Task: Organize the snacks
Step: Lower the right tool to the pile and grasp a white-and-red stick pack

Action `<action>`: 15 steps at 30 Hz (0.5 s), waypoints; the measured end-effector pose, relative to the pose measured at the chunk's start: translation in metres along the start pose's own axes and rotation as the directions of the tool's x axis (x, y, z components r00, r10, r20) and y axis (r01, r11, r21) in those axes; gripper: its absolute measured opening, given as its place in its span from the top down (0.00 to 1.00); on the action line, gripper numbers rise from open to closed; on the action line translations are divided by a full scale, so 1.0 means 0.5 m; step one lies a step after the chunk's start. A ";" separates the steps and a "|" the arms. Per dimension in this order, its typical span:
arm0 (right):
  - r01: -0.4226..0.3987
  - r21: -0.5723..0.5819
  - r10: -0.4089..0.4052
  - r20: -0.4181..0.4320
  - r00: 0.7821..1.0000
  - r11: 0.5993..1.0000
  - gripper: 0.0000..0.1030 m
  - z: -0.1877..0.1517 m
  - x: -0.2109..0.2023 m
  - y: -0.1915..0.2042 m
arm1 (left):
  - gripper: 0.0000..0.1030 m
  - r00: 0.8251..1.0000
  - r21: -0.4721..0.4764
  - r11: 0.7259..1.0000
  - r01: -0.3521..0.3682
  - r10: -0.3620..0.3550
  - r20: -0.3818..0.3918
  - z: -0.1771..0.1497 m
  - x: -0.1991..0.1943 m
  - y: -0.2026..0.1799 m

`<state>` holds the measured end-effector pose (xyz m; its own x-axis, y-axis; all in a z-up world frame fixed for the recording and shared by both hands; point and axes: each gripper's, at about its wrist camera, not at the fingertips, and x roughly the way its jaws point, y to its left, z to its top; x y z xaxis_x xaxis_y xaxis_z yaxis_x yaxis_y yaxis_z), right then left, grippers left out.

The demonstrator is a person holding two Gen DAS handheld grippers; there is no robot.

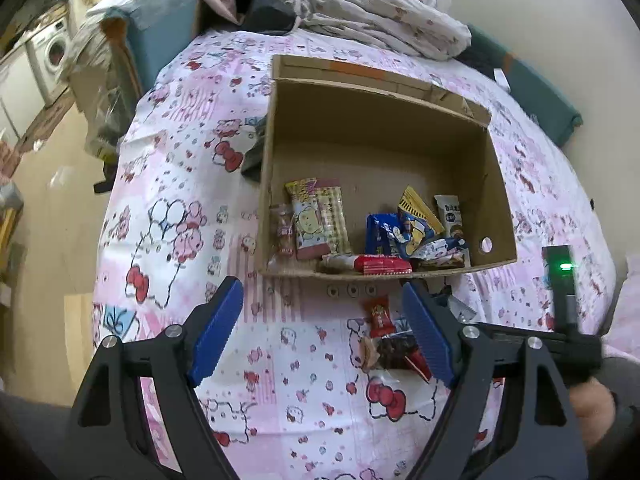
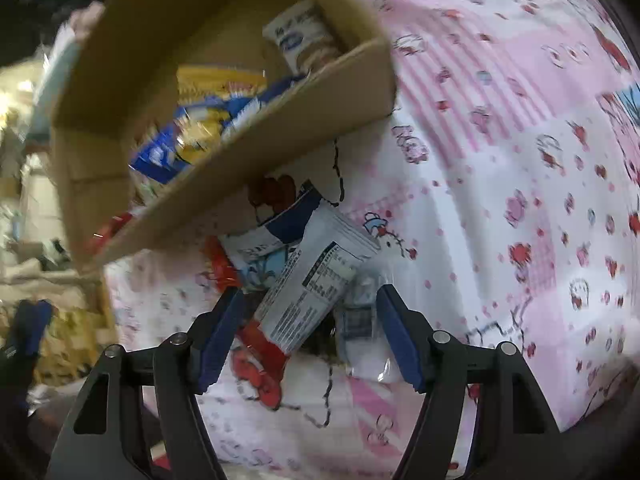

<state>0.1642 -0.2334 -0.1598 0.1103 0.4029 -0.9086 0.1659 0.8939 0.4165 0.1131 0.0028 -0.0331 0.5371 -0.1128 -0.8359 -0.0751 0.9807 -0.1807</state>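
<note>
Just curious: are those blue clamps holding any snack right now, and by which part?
No. Left hand-held gripper is open over bare bedsheet; right hand-held gripper straddles a white packet without pinching it.

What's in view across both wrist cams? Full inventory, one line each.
cardboard box: one, brown, open, on the bed.
snack packets in the box: about eight, pink, yellow, blue, red and white, along its near wall.
loose snack packets: a small pile, red, dark and white, on the sheet in front of the box.
white packet: one, white with printed label, top of that pile, between the right gripper's fingers.
bedsheet: one, pink and white cartoon print.
bundled bedding: one heap, pale, behind the box.
washing machine: one, white, far left.
left gripper: blue pads, open, above the sheet.
right gripper: blue pads, open, straddling the pile.
</note>
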 end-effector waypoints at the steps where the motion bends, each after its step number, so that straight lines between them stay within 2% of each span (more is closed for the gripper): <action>1: 0.023 -0.016 -0.022 0.003 1.000 1.000 0.31 0.002 0.006 0.008 | 0.23 1.000 -0.010 1.000 -0.002 0.002 0.000 -0.003 -0.003 0.005; 3: 0.063 -0.058 -0.062 0.008 0.998 0.996 0.31 0.005 0.018 0.027 | 0.23 1.000 -0.024 1.000 -0.007 0.007 -0.004 -0.007 -0.004 0.015; 6: 0.122 -0.128 -0.122 0.008 0.993 0.984 0.44 -0.002 0.031 0.049 | 0.23 1.000 -0.046 0.999 -0.018 0.017 -0.018 -0.010 0.002 0.031; 9: 0.106 -0.174 -0.110 -0.012 0.994 0.979 0.65 -0.012 0.036 0.063 | 0.23 0.999 -0.071 0.997 -0.015 0.013 -0.029 -0.009 0.008 0.038; 10: 0.085 -0.175 -0.092 -0.032 0.995 0.981 0.82 -0.018 0.037 0.062 | 0.23 0.999 -0.082 0.997 -0.009 0.007 -0.034 -0.008 0.010 0.040; 15: 0.020 -0.191 -0.031 -0.055 0.998 0.981 0.84 -0.045 0.015 0.058 | 0.23 0.999 -0.072 0.997 0.000 -0.004 -0.049 -0.006 0.020 0.032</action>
<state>0.1479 -0.1998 -0.1552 0.0513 0.3854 -0.9213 -0.0221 0.9227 0.3848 0.1150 0.0170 -0.0458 0.4956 -0.1242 -0.8596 -0.1354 0.9666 -0.2177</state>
